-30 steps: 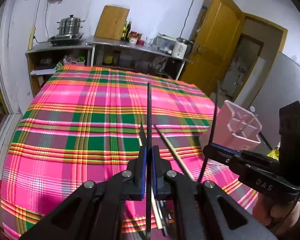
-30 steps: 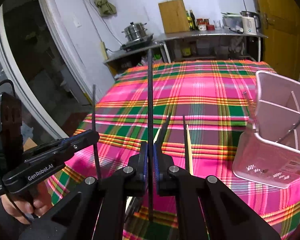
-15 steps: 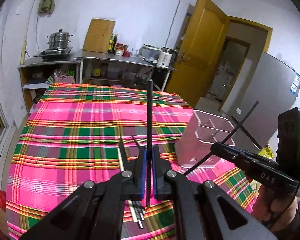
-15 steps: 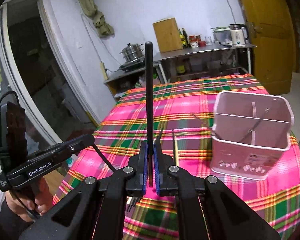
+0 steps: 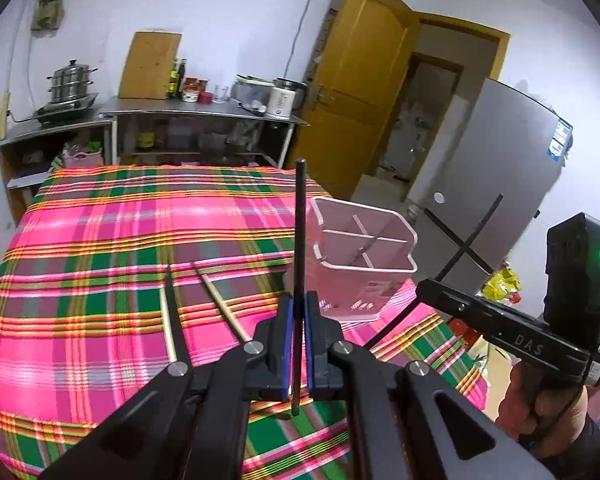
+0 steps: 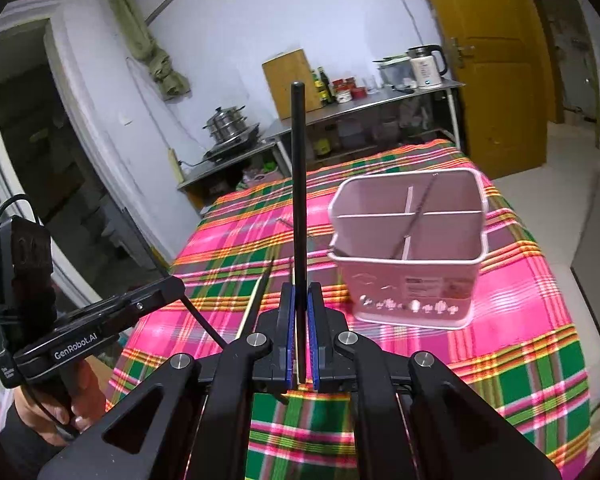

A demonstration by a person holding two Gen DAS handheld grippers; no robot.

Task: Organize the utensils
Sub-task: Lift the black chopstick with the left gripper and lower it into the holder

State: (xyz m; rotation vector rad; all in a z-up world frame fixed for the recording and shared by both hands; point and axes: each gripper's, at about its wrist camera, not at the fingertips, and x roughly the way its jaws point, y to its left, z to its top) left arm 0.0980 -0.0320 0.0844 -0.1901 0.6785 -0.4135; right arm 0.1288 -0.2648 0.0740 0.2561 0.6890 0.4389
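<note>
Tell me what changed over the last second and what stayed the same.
Both grippers lifted and swung toward the pink utensil holder, which now sits more centrally and fully in both views. The left gripper still clamps its black chopstick and the right gripper its own; nothing was released. The loose chopsticks stay on the plaid tablecloth, and a utensil still stands in the holder.

Open tablecloth (image 5: 100, 240) beside holder (image 5: 364, 264)

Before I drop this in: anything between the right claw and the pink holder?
Only bare tablecloth separates the right claw and the pink holder, in the right wrist view.
</note>
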